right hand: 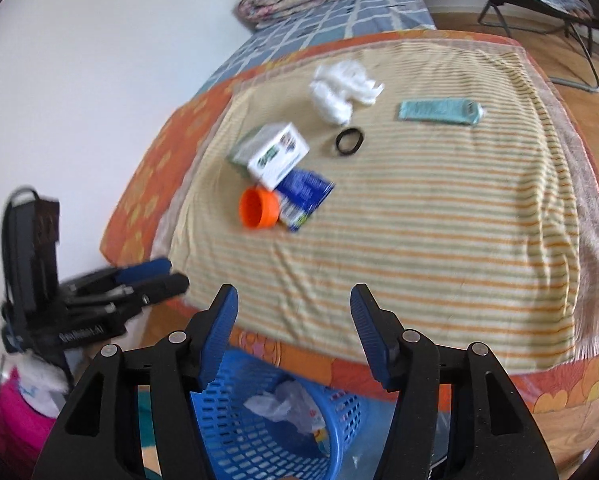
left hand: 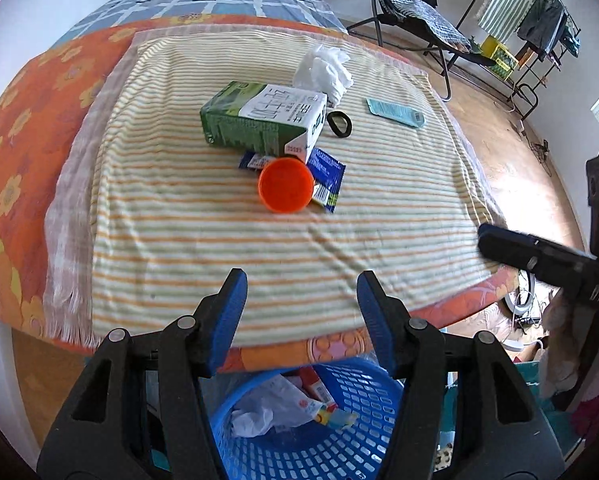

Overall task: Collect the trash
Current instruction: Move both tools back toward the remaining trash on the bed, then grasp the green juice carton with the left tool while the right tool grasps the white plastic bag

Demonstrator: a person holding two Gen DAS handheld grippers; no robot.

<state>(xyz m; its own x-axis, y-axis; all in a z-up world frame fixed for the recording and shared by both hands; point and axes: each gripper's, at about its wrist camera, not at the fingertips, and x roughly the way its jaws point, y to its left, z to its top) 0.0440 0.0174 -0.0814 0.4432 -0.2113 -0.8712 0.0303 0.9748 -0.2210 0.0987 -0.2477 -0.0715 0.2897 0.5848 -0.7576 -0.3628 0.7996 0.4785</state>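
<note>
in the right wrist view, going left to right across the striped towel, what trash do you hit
orange cap → milk carton → white tissue wad → teal wrapper. The blue packet and black ring overlap others' span, so I left them out.

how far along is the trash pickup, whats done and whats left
Done: the blue basket below the bed edge already holds crumpled plastic and wrappers. In hand: nothing; the left gripper and right gripper are both open and empty above the basket. Left on the striped towel: carton, orange cap, blue packet, tissue, black ring, teal wrapper.
</note>
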